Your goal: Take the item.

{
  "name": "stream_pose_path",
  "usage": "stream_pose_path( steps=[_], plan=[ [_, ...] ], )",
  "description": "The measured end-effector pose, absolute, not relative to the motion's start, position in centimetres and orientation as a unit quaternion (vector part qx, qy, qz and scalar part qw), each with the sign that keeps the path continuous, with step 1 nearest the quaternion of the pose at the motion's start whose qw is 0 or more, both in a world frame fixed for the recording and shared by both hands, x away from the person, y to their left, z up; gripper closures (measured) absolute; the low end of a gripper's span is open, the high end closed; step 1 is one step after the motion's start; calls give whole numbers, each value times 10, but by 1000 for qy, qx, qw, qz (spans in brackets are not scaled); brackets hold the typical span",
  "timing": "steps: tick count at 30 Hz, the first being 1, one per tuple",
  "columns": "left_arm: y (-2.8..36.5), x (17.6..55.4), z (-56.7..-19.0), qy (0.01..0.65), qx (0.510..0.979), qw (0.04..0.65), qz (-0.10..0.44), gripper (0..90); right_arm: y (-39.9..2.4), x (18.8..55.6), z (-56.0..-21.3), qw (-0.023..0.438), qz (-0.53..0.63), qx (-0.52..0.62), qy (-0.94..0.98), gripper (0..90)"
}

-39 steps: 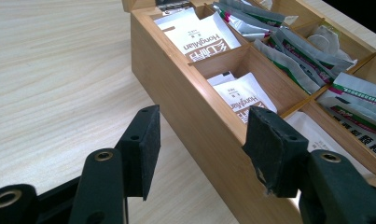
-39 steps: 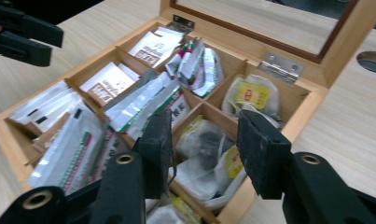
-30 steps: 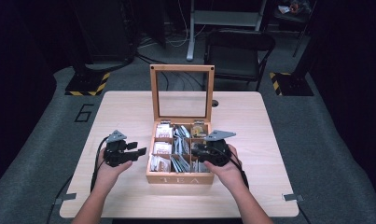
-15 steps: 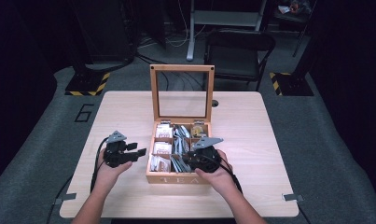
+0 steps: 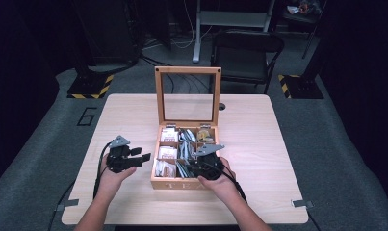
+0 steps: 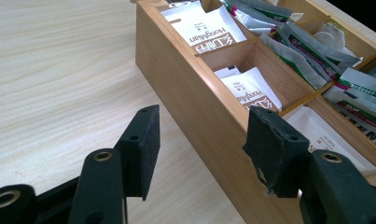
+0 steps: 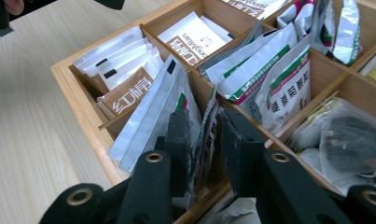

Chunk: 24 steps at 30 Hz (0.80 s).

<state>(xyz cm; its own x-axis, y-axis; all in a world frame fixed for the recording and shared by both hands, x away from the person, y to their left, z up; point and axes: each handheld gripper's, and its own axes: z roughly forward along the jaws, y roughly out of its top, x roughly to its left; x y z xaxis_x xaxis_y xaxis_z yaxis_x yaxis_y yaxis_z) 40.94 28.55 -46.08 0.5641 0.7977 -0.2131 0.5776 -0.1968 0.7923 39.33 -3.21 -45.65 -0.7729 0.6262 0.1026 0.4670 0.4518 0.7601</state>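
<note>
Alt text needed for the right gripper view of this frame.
The right gripper has its two black jaws around upright silver tea sachets in a compartment of a wooden tea box. Other compartments hold white and brown packets, on a pale wooden table.

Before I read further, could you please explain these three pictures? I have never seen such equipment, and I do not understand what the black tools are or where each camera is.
There is no robot. A person holds a hand-operated gripper in each hand: the left gripper and the right gripper. The high view looks down from above the person's side. The other two pictures come from cameras riding on the grippers, looking along their black jaws.

On the wooden table stands a wooden tea box, its glass lid raised, with compartments holding sachets.

The left gripper is open and empty beside the box's outer wall. The right gripper reaches into the box with its jaws closing around a standing silver sachet; whether they already grip it, I cannot tell.
</note>
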Motion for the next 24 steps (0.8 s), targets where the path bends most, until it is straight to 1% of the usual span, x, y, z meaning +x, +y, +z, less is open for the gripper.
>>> stream_pose_path(
  steps=[7,24],
  plan=[
    [286,409,-461,451,763,447,123,447,-24,394,-462,102,400,322,852,768],
    [285,409,-461,451,762,448,123,448,-16,398,-467,109,378,321,862,774]
  ],
)
